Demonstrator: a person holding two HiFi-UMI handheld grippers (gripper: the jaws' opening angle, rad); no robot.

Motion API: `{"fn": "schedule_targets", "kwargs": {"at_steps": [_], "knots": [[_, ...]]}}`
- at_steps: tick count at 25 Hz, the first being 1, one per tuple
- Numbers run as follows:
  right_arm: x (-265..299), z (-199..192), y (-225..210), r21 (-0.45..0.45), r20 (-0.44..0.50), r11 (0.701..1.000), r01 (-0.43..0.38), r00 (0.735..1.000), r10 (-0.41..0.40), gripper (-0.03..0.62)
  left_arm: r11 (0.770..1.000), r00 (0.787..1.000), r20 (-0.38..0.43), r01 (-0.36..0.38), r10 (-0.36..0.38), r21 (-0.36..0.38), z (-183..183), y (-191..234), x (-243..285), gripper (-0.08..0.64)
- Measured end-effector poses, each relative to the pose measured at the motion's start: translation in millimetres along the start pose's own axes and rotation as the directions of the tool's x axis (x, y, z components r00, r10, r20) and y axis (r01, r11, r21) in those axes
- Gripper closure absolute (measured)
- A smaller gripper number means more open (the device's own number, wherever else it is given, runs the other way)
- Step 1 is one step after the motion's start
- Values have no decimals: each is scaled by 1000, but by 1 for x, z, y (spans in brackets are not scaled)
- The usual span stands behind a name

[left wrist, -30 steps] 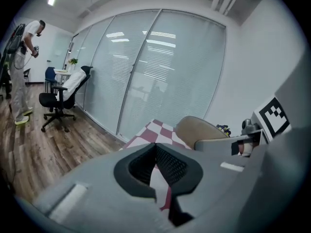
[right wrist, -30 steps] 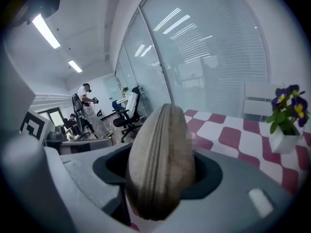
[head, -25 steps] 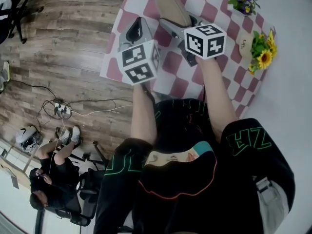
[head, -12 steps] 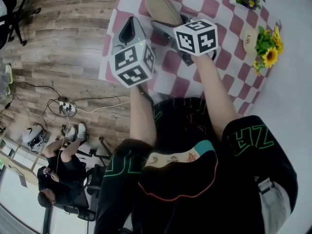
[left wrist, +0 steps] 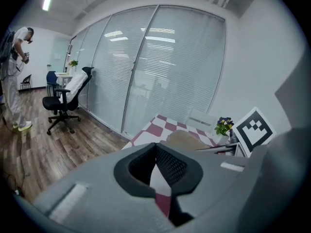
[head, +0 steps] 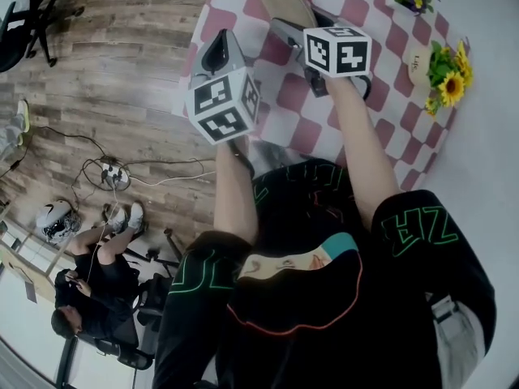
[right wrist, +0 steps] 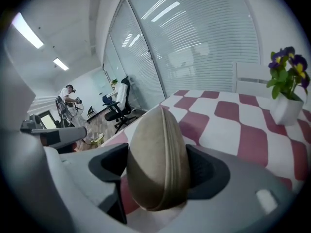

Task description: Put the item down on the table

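- Release looked under way: the right gripper [right wrist: 159,168] had its jaws opening. The tan oval case [right wrist: 154,144] stood on edge between them, and the pads seemed to be coming off its sides rather than pinching.
- Case position: upper middle of the head view, low over the checked table [right wrist: 243,130] and near its left edge. No view showed its underside, so I could not tell whether it rested on the cloth. The widening jaws suggested that it did.
- Grip choice: the case was taken across its narrow width, seam upward, probably because that was the only span the jaws could fit.
- Spare tool: the left gripper [left wrist: 156,147] was closed on nothing, its pads meeting at the tips. It hung below and left of the case in the head view, over the table's near left edge, likely parked to keep clear.
- Surroundings on the table: a white pot of purple flowers [right wrist: 286,96] stood at the right of the right gripper view, well apart from the case. Sunflowers [head: 444,83] and a small oval sign [head: 419,61] sat at the far right of the head view.
- Surroundings beyond: an office chair [left wrist: 65,98] and a standing person [left wrist: 14,76] were at the left of the left gripper view. A seated person [head: 89,290] and floor cables [head: 105,181] were at the lower left of the head view.
- Obstruction: none of these stood near the case, so pulling the jaws straight back looked unhindered. The main risk was that the case would tip off its edge.
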State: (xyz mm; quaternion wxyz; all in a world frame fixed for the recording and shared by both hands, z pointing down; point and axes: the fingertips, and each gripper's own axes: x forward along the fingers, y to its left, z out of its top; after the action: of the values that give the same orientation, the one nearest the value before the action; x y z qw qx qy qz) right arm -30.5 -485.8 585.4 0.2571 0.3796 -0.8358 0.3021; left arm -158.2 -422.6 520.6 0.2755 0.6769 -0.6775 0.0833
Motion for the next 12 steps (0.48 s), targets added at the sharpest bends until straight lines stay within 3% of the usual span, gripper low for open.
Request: {"fn": "schedule_targets", "kwargs": {"at_steps": [8,12], "knots": [[-12,-7,-24,81,56,992,97,993,-102,227,999,999,30,-29,28,41,1,15,-41,551],[-30,-12,-40,103,45,986,129,990,-134,181,997,998,55,-13,10,71,11,3,-63,551]]}}
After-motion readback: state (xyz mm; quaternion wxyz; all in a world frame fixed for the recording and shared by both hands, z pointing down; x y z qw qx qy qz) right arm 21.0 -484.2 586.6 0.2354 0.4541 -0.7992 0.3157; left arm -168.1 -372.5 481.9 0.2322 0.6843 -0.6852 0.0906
